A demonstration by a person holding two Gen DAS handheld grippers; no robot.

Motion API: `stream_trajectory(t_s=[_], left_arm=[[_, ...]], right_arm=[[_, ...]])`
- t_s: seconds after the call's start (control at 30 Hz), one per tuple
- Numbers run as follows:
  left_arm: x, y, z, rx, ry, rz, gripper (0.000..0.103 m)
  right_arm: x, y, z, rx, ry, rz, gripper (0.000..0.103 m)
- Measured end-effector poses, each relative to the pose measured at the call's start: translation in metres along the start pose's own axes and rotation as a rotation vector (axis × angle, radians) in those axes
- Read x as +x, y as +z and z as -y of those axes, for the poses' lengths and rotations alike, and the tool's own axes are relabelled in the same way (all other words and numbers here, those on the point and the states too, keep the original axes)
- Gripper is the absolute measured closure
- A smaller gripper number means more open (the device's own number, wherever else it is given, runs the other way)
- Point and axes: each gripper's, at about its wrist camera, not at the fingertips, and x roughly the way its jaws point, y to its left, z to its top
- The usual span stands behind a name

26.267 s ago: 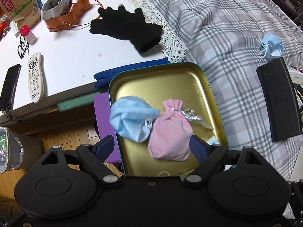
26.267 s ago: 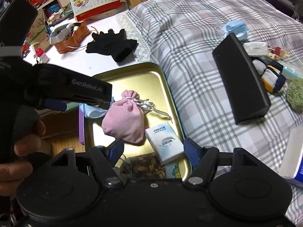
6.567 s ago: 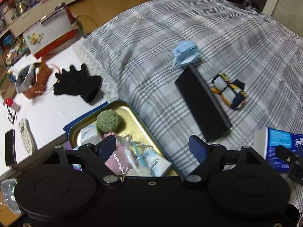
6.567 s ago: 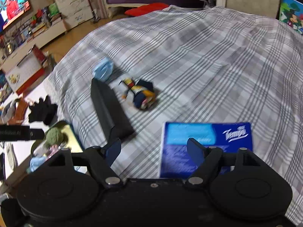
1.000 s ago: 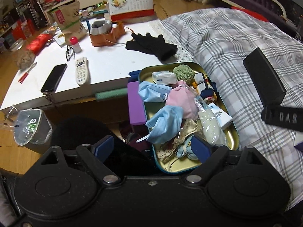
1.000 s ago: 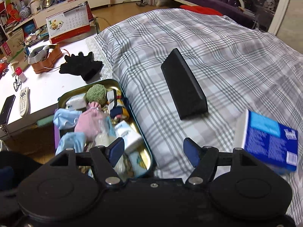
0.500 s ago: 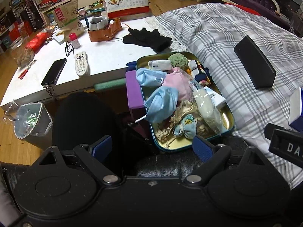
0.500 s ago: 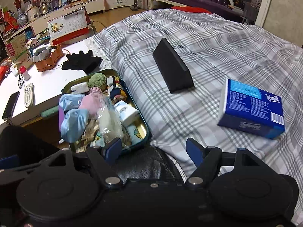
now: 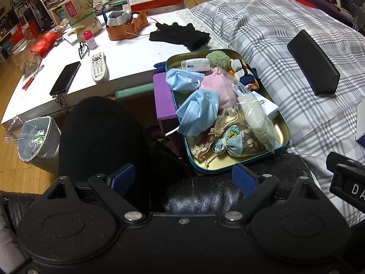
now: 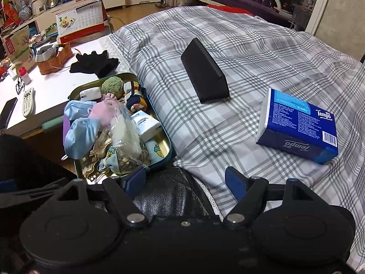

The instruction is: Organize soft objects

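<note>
A gold tin tray sits at the bed's edge, heaped with soft things: two blue face masks, a pink pouch, a green ball, a rolled sock, a clear bag and tissue packs. My left gripper is open and empty, held back above my lap, short of the tray. My right gripper is open and empty, to the tray's right.
A black wedge case and a blue Tempo tissue pack lie on the plaid bedcover. Black gloves, a remote, a phone and clutter sit on the white table. A bin stands left.
Both grippers have pulled back and up from the tray, so it looks smaller and farther. The tray's contents have not moved.
</note>
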Motion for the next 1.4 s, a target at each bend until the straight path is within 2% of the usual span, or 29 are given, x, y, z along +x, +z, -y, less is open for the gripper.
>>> stream_trajectory(t_s=[0.63,1.4], left_arm=[[0.015,0.0,0.002,0.03,0.01,-0.036,0.013],[0.016,-0.001,0.001,0.043,-0.007,-0.044,0.013]], right_arm=[[0.02,0.003,-0.003,-0.009,0.001,-0.036,0.027],[0.018,0.003,-0.003,-0.009,-0.001,-0.033,0.027]])
